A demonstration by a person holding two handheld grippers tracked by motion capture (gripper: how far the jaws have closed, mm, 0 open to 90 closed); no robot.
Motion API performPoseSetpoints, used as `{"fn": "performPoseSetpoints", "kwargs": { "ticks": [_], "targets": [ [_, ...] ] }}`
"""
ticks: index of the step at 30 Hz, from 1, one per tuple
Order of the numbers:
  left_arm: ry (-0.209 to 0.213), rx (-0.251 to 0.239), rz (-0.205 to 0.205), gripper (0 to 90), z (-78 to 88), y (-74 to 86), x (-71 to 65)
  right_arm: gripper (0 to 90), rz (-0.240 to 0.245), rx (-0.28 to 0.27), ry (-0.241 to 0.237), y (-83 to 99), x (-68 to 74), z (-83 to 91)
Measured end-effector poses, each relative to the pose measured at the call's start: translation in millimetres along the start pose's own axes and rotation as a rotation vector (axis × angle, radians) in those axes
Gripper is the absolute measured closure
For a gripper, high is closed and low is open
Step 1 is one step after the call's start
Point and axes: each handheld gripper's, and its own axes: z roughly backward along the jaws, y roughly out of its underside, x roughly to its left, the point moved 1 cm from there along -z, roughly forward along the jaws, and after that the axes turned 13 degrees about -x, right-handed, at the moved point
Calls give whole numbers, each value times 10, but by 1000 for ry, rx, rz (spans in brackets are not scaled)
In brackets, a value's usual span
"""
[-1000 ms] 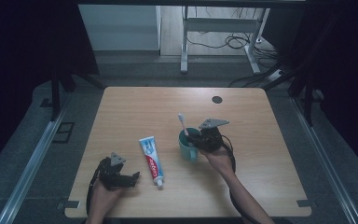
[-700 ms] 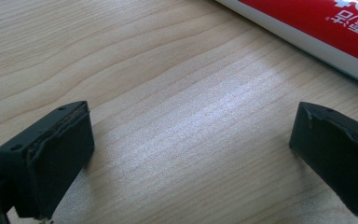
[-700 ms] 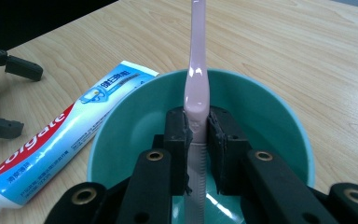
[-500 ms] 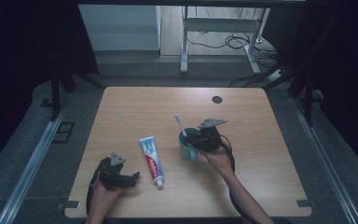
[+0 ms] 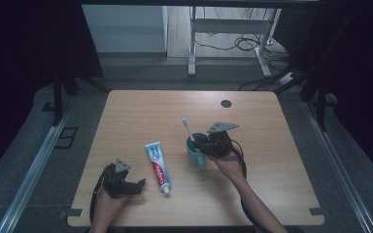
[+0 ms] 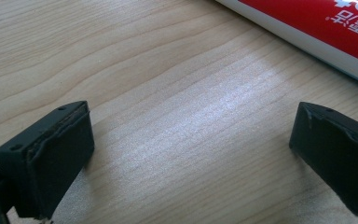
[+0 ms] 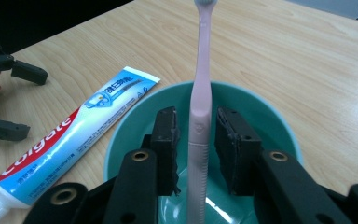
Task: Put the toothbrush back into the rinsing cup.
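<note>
Left gripper (image 5: pixel 138 185): near edge of the table on the person's left, held low over the wood; in the left gripper view jaws spread wide with bare wood grain between them, pinching nothing.
Left fingers (image 6: pixel 51 161): two black pads well apart, one at each lower corner of the left gripper view; red and white tube side passing beyond the far pad at upper right, not touching.
Toothpaste tube (image 5: pixel 158 166): white, blue and red plastic tube lying flat on the table between the two grippers, white cap toward the person, flat crimped end away; just beside the left gripper's jaws, apart from the cup.
Right gripper (image 7: pixel 197 149): held over the mouth of the cup, grey three-cornered plate on top in the high view; jaws partly closed, reaching down into the cup.
Right fingers (image 7: pixel 165 149): black pads standing on either side of the toothbrush handle; narrow gaps visible on both sides, so cannot tell whether pinching or only flanking.
Toothbrush (image 7: pixel 199 116): pale pink plastic, upright between the pads, lower end down inside the cup, bristle head up and away.
Cup (image 5: pixel 194 154): round teal plastic cup, upright, right of the tube.
Table (image 5: pixel 272 145): light wooden top, small dark round hole near the far edge.
</note>
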Motion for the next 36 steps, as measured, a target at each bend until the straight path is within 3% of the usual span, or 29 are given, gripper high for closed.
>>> {"fn": "performPoseSetpoints", "kwargs": {
  "ticks": [21, 36],
  "targets": [
    [0, 0, -4, 0, 0, -1, 2, 403, 27, 35, -10, -122, 27, 222],
    [-1, -4, 0, 0, -3, 0, -1, 205, 79, 40, -2, -129, 30, 381]
  ]
}}
